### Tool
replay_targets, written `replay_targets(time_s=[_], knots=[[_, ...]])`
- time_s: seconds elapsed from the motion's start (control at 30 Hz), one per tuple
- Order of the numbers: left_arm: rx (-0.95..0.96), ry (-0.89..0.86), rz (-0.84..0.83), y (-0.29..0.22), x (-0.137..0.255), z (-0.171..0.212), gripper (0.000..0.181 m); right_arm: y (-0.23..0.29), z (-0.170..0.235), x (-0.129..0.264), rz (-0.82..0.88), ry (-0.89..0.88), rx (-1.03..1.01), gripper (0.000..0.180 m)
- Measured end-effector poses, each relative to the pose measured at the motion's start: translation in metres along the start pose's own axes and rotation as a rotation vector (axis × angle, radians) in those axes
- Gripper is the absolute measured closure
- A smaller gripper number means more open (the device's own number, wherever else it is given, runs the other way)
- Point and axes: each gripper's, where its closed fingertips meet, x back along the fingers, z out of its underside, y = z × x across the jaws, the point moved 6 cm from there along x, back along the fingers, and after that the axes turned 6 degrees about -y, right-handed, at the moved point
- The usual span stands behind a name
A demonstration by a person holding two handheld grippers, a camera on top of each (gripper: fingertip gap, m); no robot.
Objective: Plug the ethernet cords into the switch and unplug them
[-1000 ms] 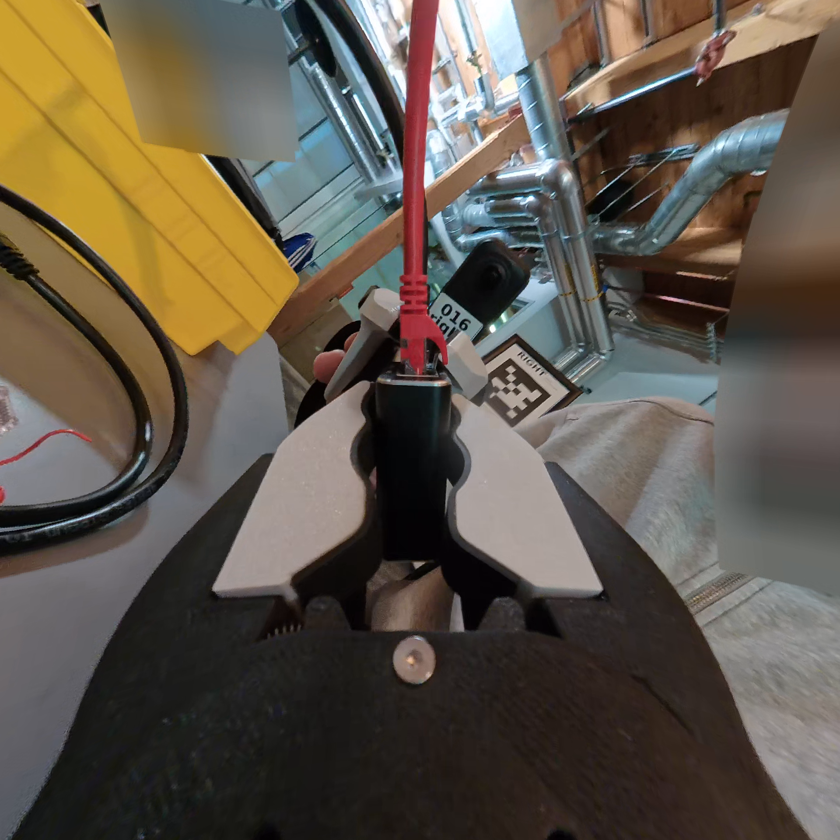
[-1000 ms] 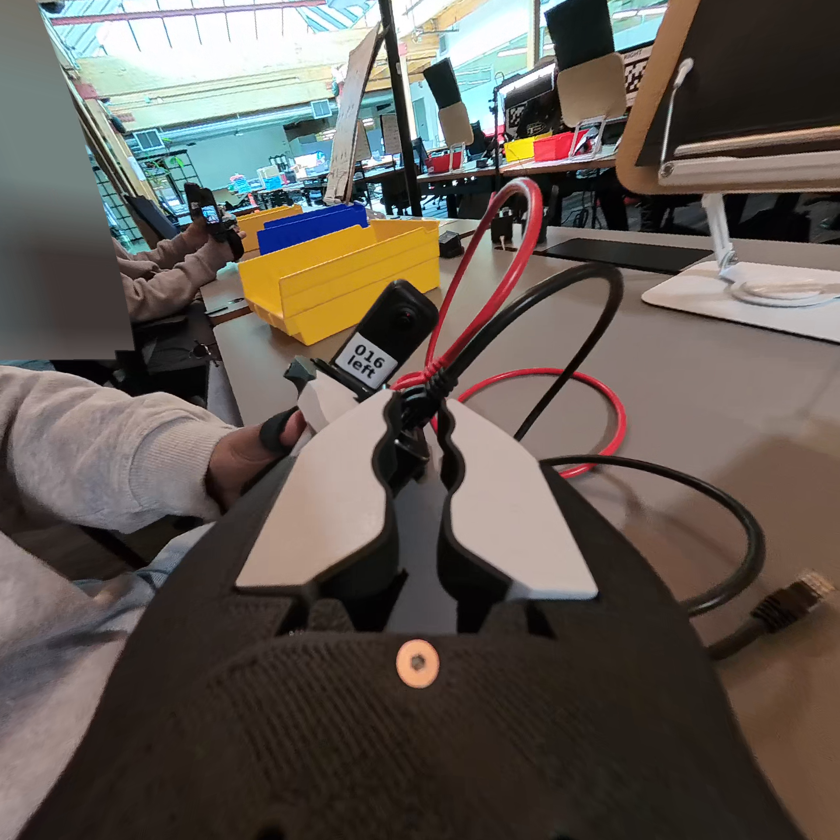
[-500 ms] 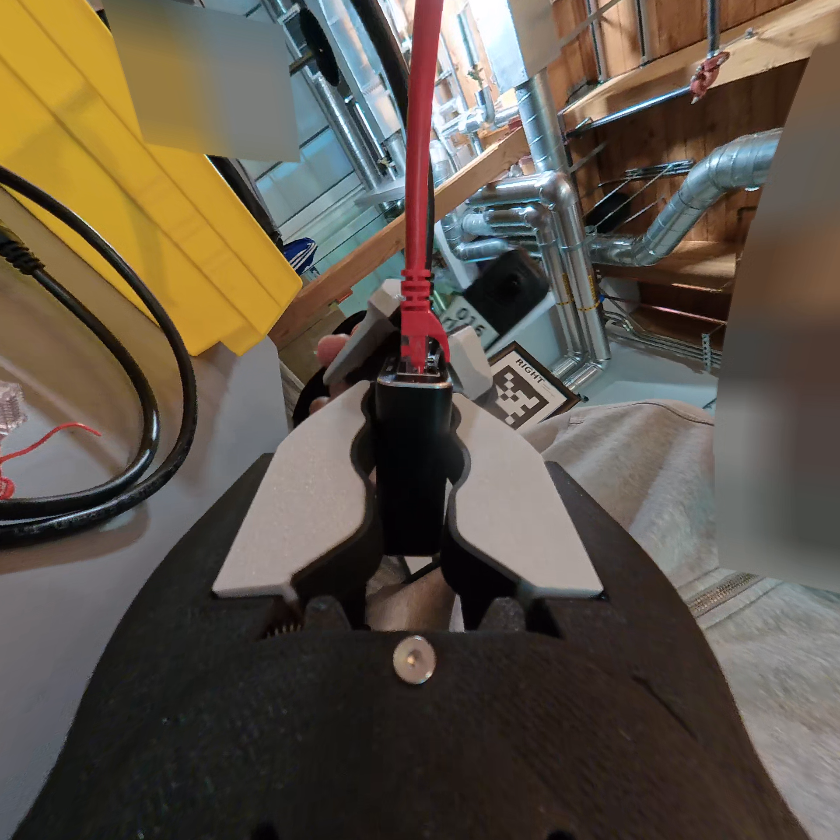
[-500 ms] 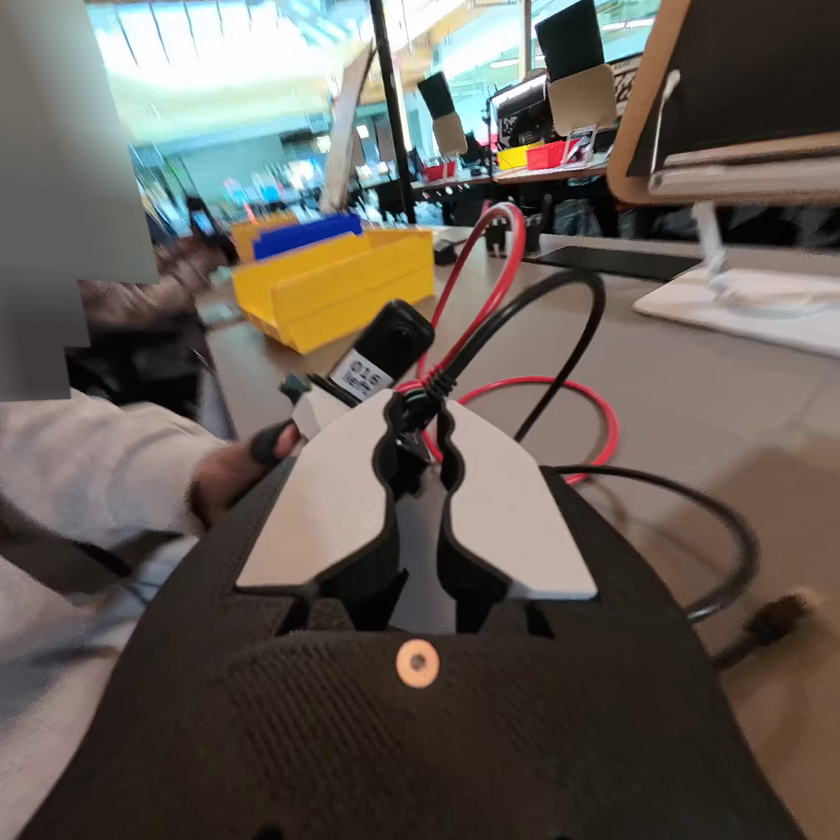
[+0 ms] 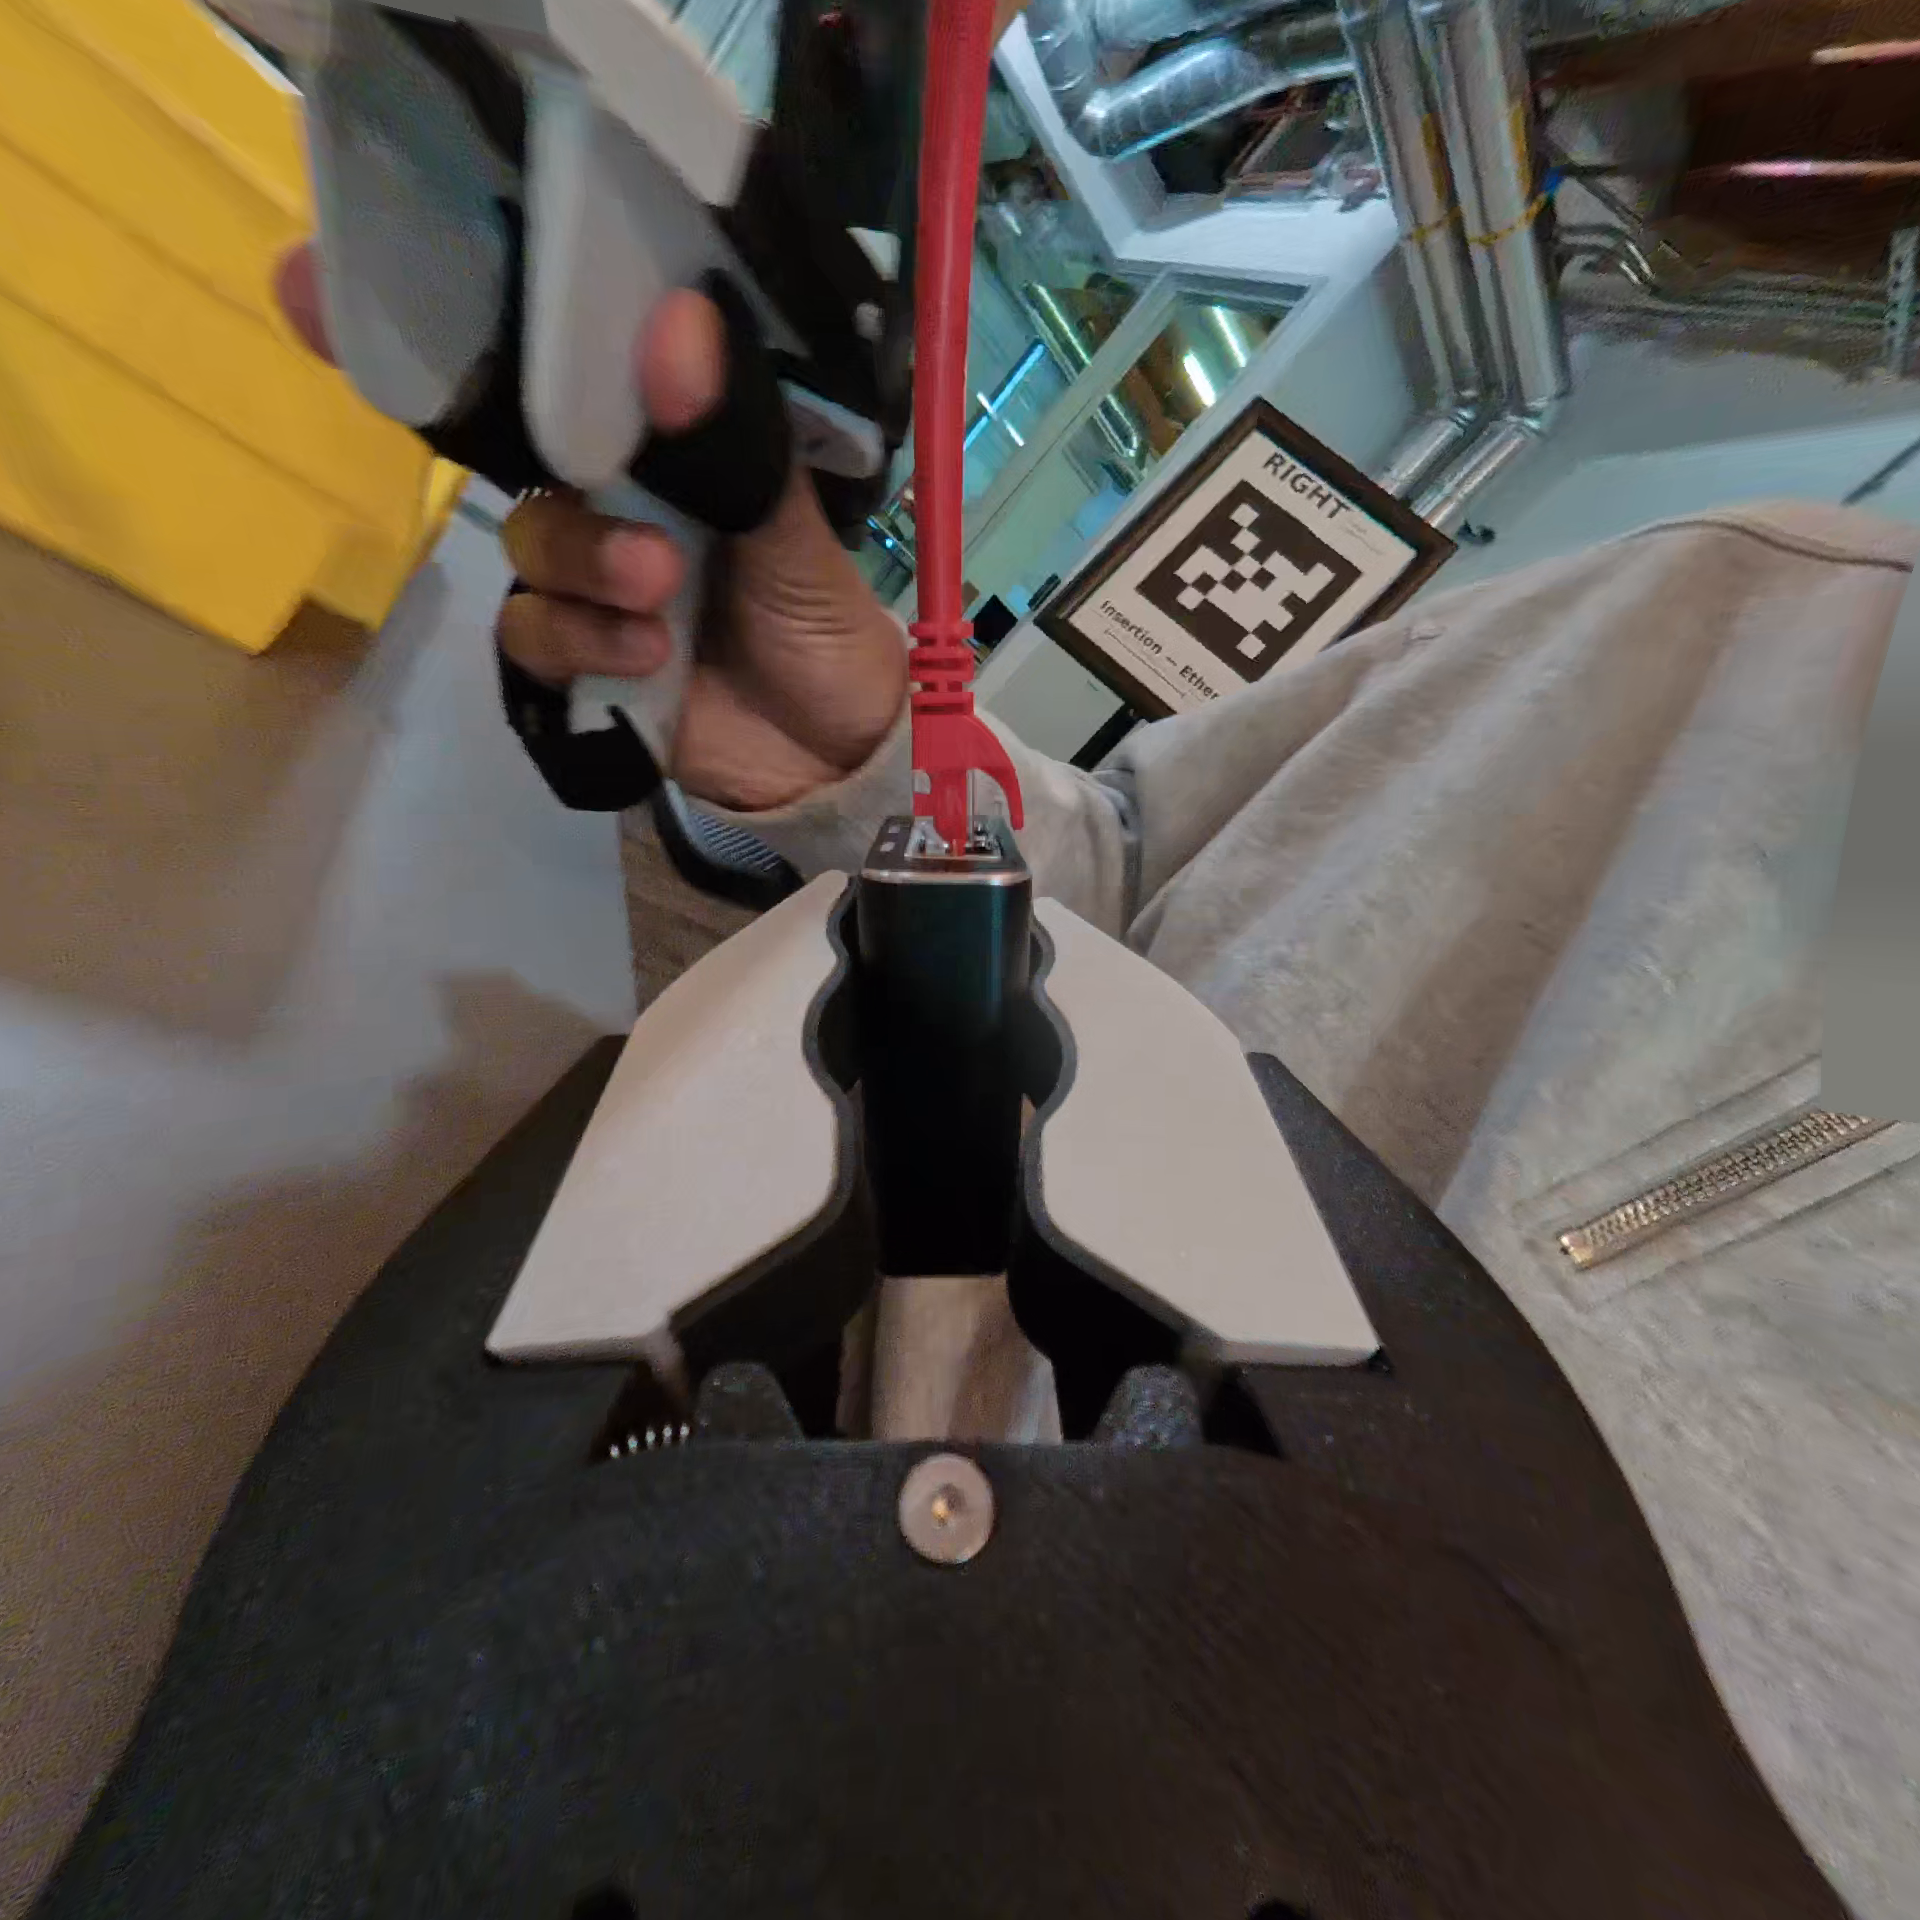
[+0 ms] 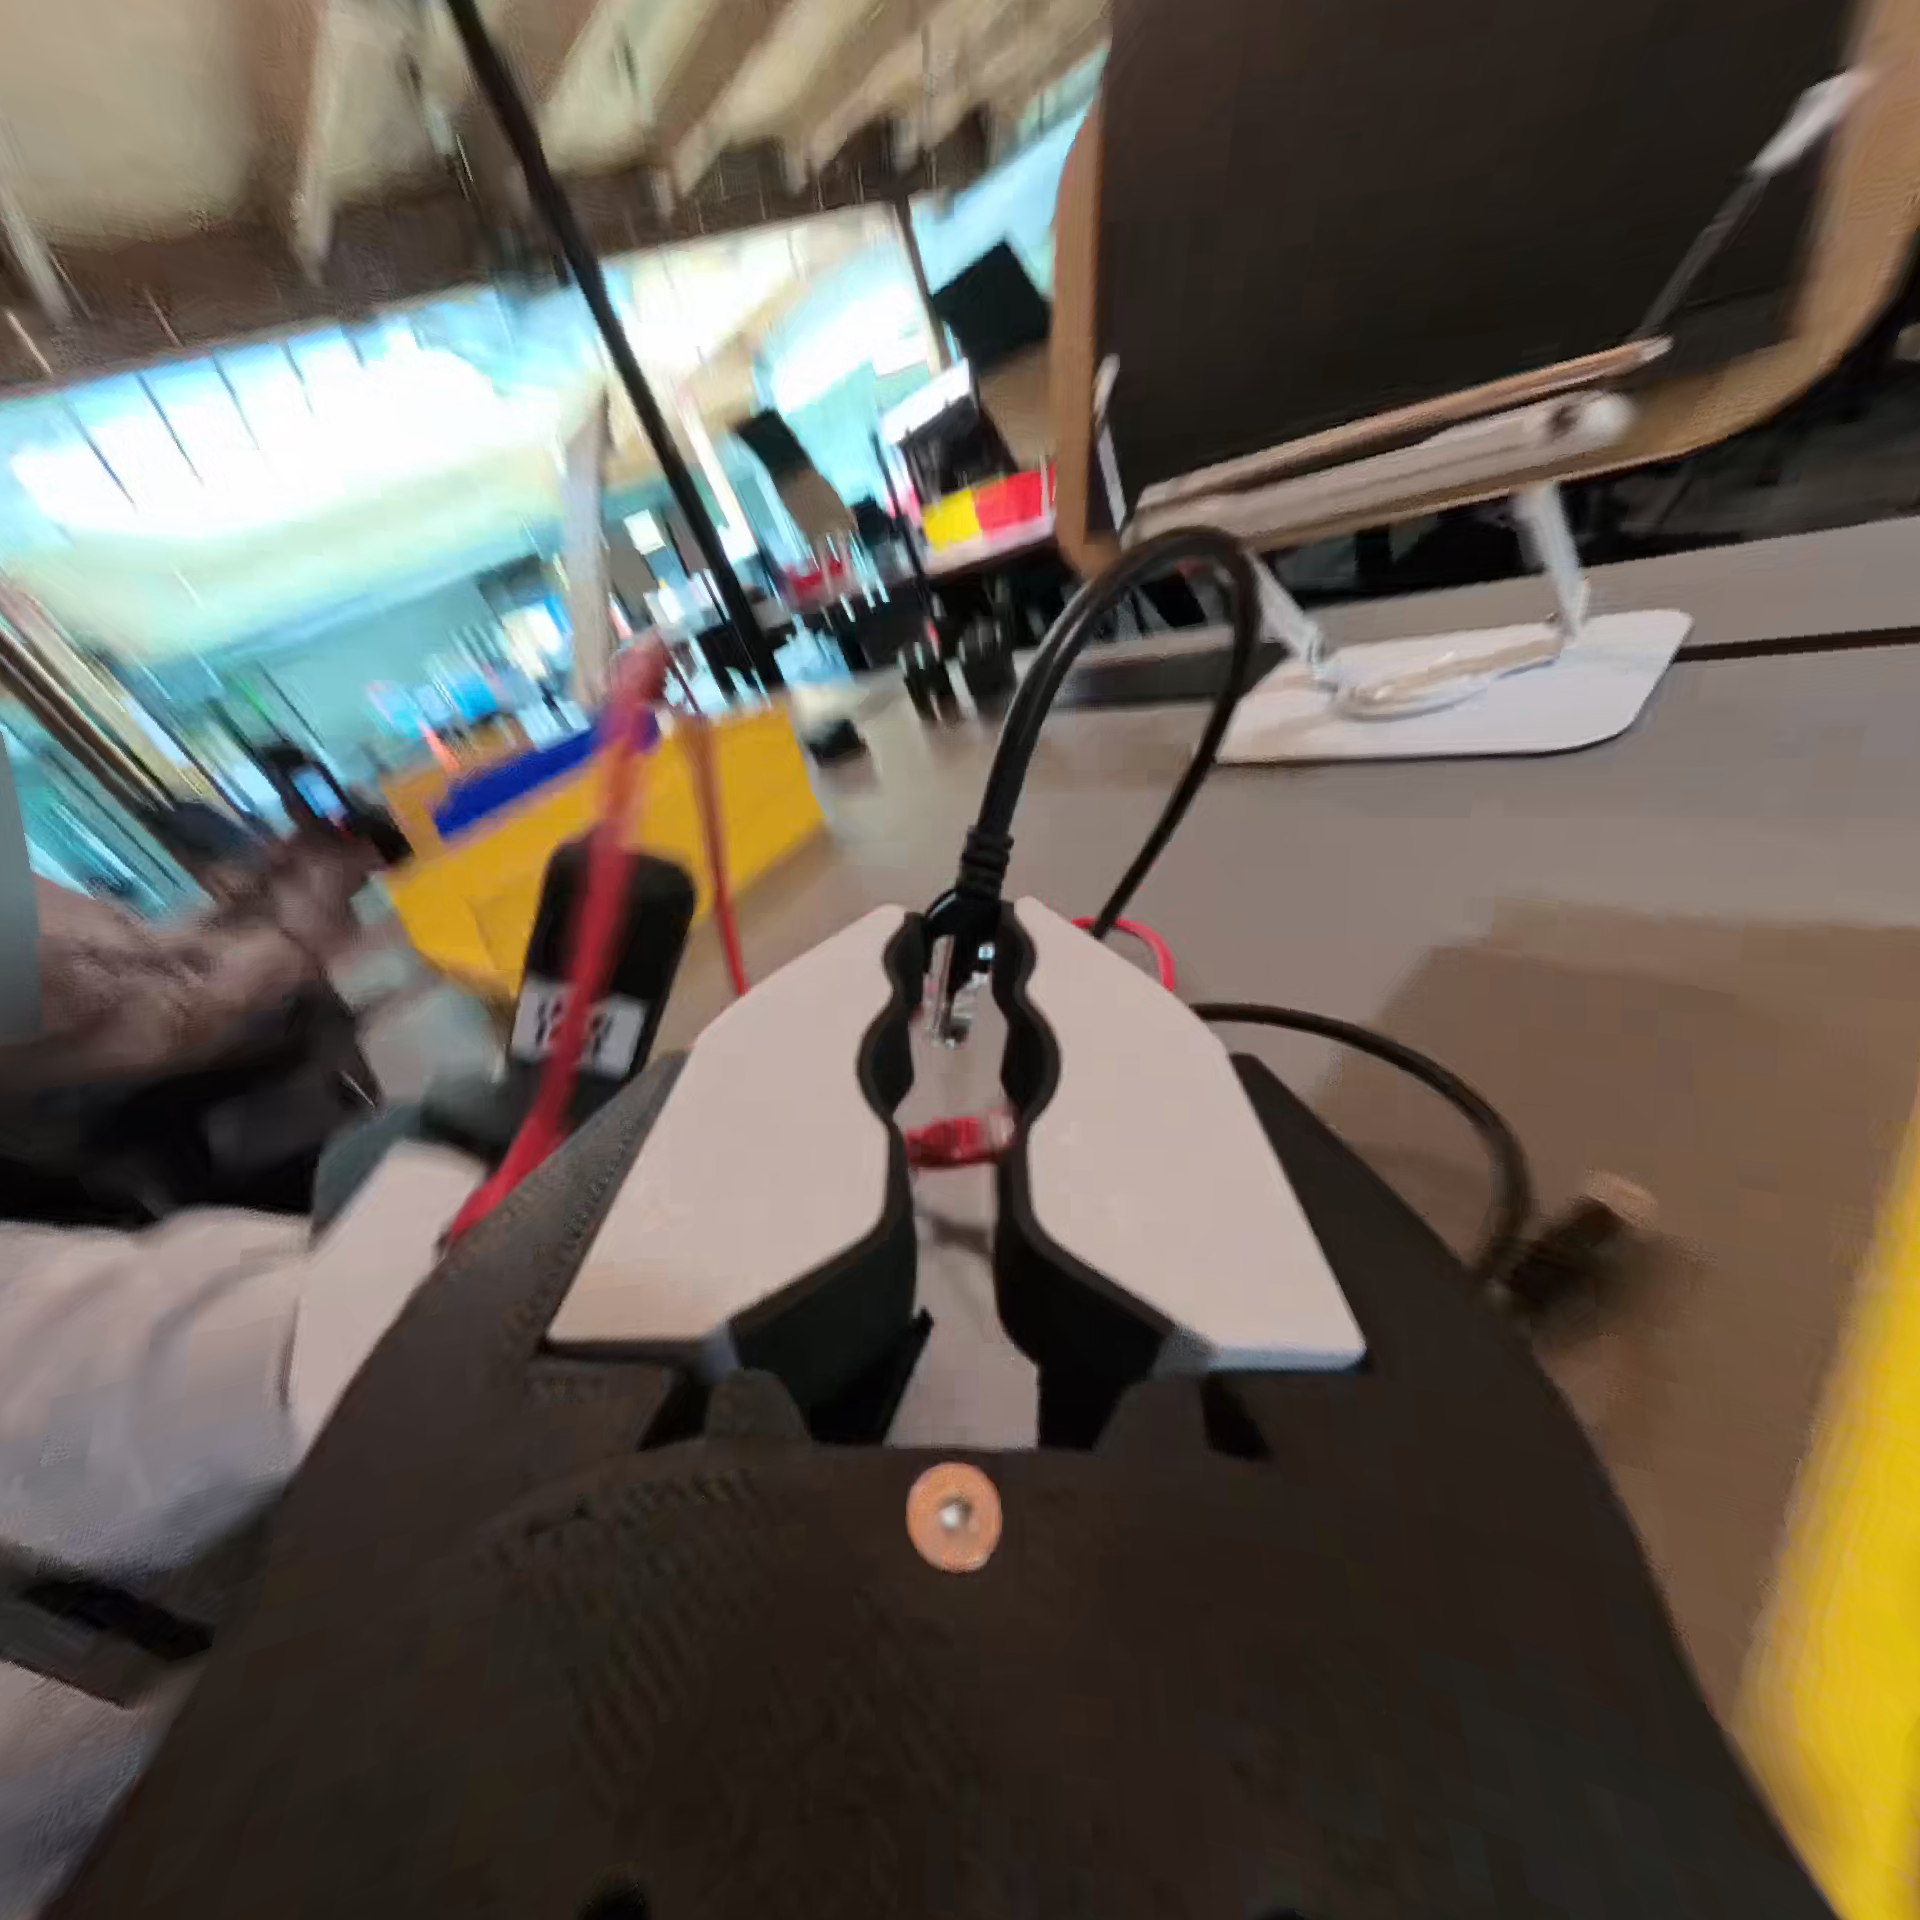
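Both tongs are pinching something now. With my left gripper (image 5: 943, 935) I clamp the black switch (image 5: 943, 1049) between the two white fingers (image 5: 717, 1122), and it stands upright along them, its port end pointing away from me. One red ethernet cord (image 5: 943, 416) is plugged into that end; its red connector (image 5: 961, 748) sits in the port and the cord goes straight up out of the left wrist view.

With my right gripper (image 6: 956, 987) I pinch the plug of the black ethernet cord (image 6: 1132, 623) near the fingertips. The plug (image 6: 951, 982) is in the air, free of the switch, and its cable makes an arch upward and then comes down to the grey table (image 6: 1558, 831). The other end of this black cord (image 6: 1569, 1236) lies on the table to the right.

In the left wrist view my right hand (image 5: 727, 623) is near the switch, on its upper left, holding the grey handle (image 5: 582, 343) of its tool. A yellow bin (image 5: 156, 416) stands on the table behind it, and a framed marker card (image 5: 1247, 561) is just behind my grey sleeve (image 5: 1455, 883). The right wrist view is much blurred.
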Motion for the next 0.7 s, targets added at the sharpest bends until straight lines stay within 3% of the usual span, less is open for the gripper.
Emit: replay_targets(time_s=[0.13,0.27,0.47,0.53,0.7], knots=[[0.041,-0.056,0.046,-0.003,-0.004,-0.01,0.152,0.016,0.002,0.006,-0.012,0.055,0.117,0.166],[0.034,-0.166,0.021,0.004,0.031,-0.028,0.153,0.035,0.007,-0.005,-0.075,0.107,0.261,0.166],[-0.091,-0.227,-0.312,0.025,0.108,-0.058,0.152,0.031,0.018,-0.003,-0.072,0.125,0.213,0.164],[-0.1,-0.257,-0.355,0.029,0.126,-0.06,0.153,0.028,0.024,-0.006,-0.087,0.159,0.169,0.163],[-0.038,-0.372,-0.32,0.036,0.14,-0.063,0.153,0.017,0.036,-0.01,0.009,0.214,0.157,0.125]])
